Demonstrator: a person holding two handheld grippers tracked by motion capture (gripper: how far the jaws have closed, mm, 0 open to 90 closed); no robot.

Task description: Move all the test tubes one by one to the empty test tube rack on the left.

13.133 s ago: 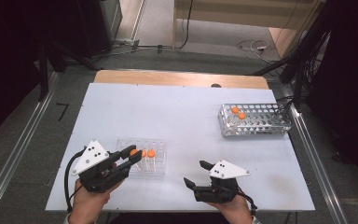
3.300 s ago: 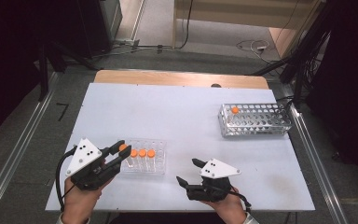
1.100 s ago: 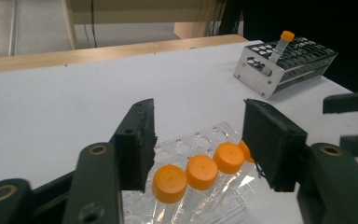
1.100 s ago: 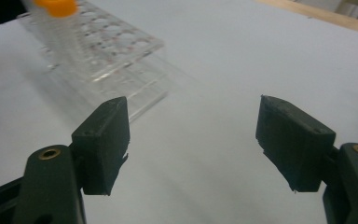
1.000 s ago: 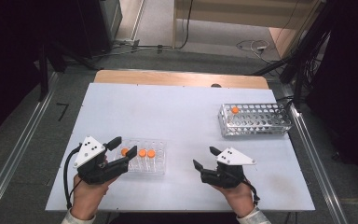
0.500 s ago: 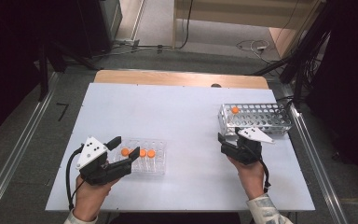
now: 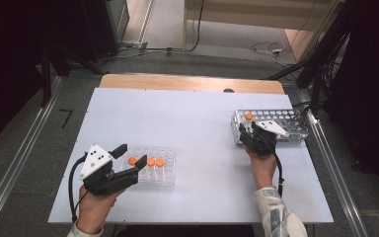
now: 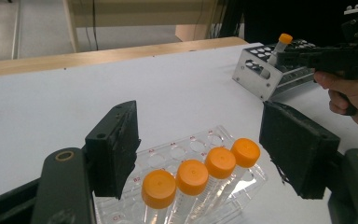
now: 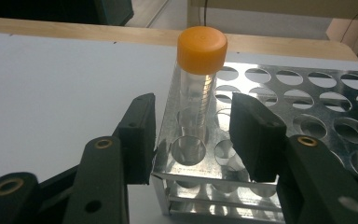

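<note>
- Right hand-held gripper (image 7: 254, 137) at the near-left corner of the shiny perforated metal rack (image 7: 288, 117), far right on the desk (image 7: 197, 123); black blocky jaws just been closing, apart, either side of that corner, pads not pressing.
- Clear ribbed tube (image 9: 196, 93) with smooth orange screw cap, upright in the rack's corner hole, beyond the jaw tips.
- Left hand-held gripper (image 7: 127, 162) near left, jaws apart, nothing clamped.
- Between them, transparent plastic tray (image 7: 167, 170), flat and rectangular, carrying orange-capped tubes (image 8: 193, 179) in a row.
</note>
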